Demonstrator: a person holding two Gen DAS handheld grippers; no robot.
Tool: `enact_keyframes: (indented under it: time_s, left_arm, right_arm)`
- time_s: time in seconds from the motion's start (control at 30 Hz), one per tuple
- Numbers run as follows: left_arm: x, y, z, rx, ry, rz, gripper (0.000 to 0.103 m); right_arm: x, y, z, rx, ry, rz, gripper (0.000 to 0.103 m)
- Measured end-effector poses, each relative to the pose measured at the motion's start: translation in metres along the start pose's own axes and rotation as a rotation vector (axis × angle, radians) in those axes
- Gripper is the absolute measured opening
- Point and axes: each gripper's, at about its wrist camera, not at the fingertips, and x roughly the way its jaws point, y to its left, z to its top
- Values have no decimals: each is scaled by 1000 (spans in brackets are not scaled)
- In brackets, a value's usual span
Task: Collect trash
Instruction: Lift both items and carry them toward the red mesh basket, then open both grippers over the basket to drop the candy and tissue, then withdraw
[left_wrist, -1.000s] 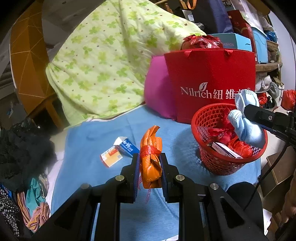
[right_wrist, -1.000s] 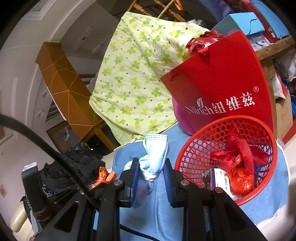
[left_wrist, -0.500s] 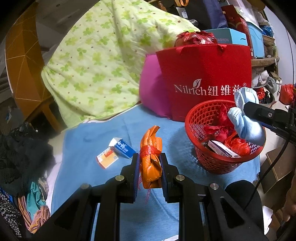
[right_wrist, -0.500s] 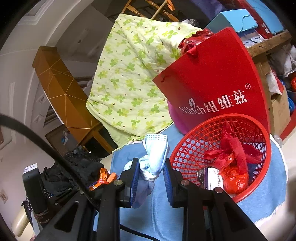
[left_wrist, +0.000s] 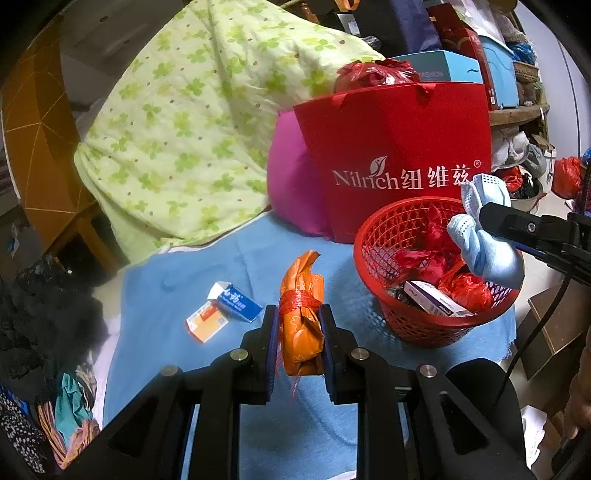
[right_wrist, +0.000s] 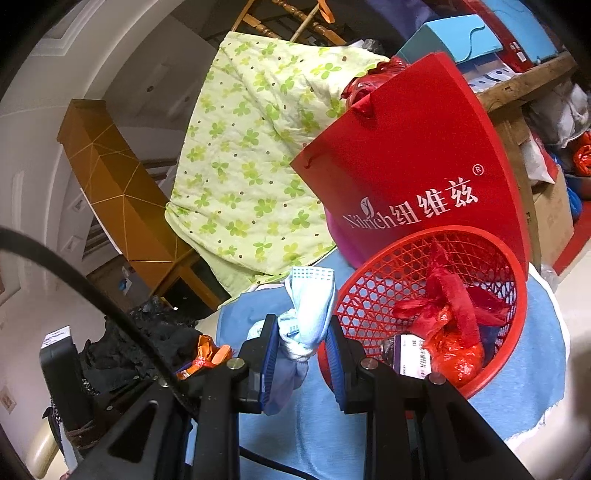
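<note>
Left gripper (left_wrist: 298, 325) jaws clamping orange wrapper (left_wrist: 301, 317), right gripper (right_wrist: 301, 343) jaws gripping blue mask (right_wrist: 308, 314) beside red basket (right_wrist: 373, 291)

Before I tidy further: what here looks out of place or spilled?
Two small cardboard boxes, one blue-and-white with an open flap and one orange-and-white, lie loose on the blue cloth, outside the red mesh basket. Nothing looks spilled.

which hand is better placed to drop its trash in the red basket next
Right. The right gripper holds the blue mask at the red basket rim; the left gripper, gripping the orange wrapper, is farther back.
</note>
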Motion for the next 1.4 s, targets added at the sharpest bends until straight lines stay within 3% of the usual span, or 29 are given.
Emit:
enact_keyframes:
  time_s: [0.83,1.1,1.4]
  left_arm:
    - [6,-42,24,77,-46,-44,22]
    - [14,-53,30,80,-37,-101,23]
    - [24,-67,35,99,-26,-112,23]
  right_arm:
    - [-22,-28,23,10,-57,-70,27]
    - [-25,-38,31,5,-66,-103,28]
    - [-21,-55,34,20,-61,-136,28]
